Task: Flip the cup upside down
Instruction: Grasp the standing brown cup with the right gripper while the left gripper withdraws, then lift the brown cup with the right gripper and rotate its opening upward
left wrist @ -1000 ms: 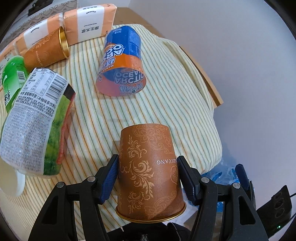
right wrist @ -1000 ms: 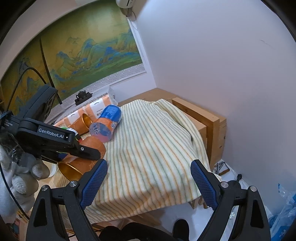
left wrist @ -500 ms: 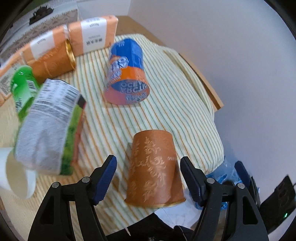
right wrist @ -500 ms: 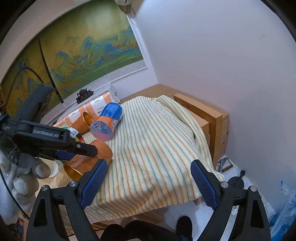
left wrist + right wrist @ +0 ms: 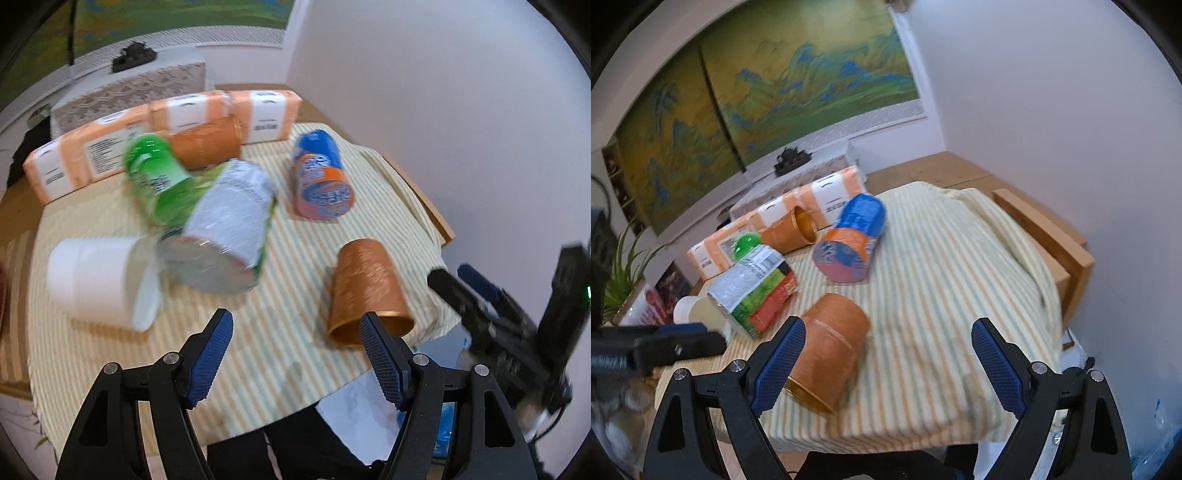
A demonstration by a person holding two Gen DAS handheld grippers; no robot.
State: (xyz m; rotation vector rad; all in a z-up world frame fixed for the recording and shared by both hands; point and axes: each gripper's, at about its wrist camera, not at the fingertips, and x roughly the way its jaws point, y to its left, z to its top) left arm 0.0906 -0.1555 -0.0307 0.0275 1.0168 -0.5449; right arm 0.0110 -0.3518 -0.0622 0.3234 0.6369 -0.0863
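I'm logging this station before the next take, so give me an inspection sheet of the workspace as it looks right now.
Surface: striped cloth over a wooden table.
Job's things: brown cup near the front edge, closed end up, gold rim low and tilted, not gripped.
Clutter: second brown cup lying down; blue-orange cup; green bottle; snack bag; white cup; tissue packs.
Grippers: left gripper and right gripper both open, empty.
Cables: nothing seen.
Surroundings: landscape painting, white wall.
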